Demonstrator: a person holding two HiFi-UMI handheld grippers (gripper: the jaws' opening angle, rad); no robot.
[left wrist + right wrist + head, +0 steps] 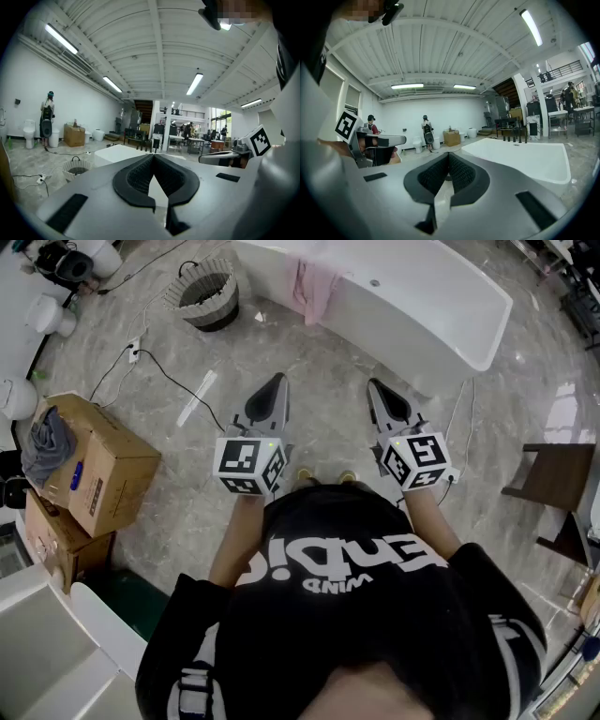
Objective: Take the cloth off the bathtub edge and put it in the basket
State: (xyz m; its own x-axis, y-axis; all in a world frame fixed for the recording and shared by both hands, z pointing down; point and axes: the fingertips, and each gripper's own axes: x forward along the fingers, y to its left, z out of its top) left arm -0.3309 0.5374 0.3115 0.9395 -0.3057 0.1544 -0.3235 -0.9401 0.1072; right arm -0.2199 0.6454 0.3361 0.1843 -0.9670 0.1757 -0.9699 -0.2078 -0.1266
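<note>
A pink cloth (314, 287) hangs over the near edge of the white bathtub (422, 306) at the top of the head view. To its left a grey woven basket (206, 298) stands on the marble floor. My left gripper (277, 381) and right gripper (375, 386) are held side by side in front of the person, short of the tub, both shut with nothing between the jaws. The left gripper view shows its shut tips (153, 156), the tub (117, 153) and the basket (75, 169). The right gripper view shows its shut tips (449, 154) and the tub (525, 161). Neither gripper view shows the cloth.
Cardboard boxes (103, 470) with a grey rag (45, 442) on top stand at the left. A black cable (164, 379) runs over the floor near the basket. A dark chair (553, 486) is at the right. People stand far off by the wall (426, 133).
</note>
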